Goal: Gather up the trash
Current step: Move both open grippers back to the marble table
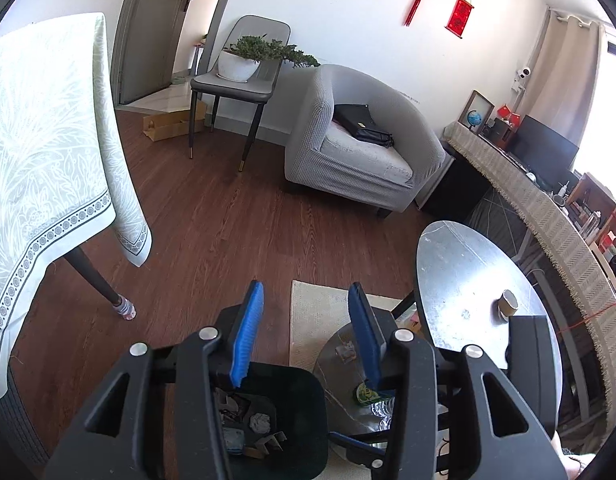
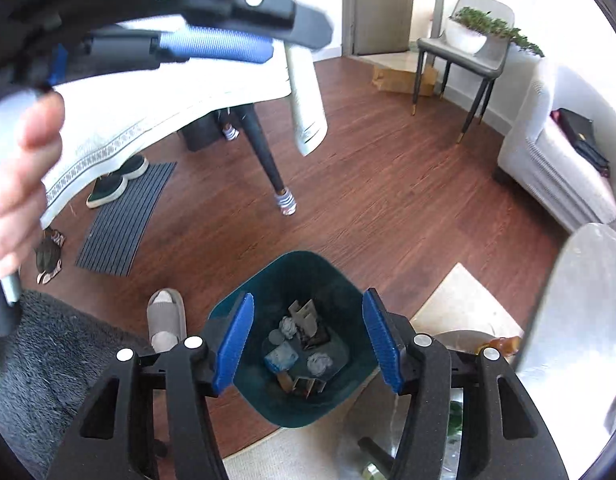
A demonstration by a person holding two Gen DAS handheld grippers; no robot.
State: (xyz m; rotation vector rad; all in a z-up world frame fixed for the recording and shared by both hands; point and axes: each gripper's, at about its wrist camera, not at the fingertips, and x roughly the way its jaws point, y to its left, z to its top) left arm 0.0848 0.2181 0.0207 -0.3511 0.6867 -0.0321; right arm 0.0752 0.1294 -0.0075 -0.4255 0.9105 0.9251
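Note:
A dark teal trash bin (image 2: 268, 280) stands on the wood floor and holds crumpled paper, cardboard scraps and a blue packet (image 2: 282, 356). It also shows in the left wrist view (image 1: 308, 396). My right gripper (image 2: 308, 336) is open and empty, right above the bin's mouth. My left gripper (image 1: 306, 328) is open and empty, above the bin's far rim. It appears blurred at the top left of the right wrist view (image 2: 212, 46). A small paper cup (image 1: 507, 302) lies on the oval grey table (image 1: 464, 272).
A lower round table (image 1: 336, 356) holds a green-lidded item (image 1: 364, 394) and clear plastic. A cream rug (image 1: 312, 312) lies beside the bin. A clothed dining table (image 1: 48, 152), a chair with a plant (image 1: 236, 80), a grey armchair (image 1: 360, 152) and a slipper (image 2: 166, 320) surround the area.

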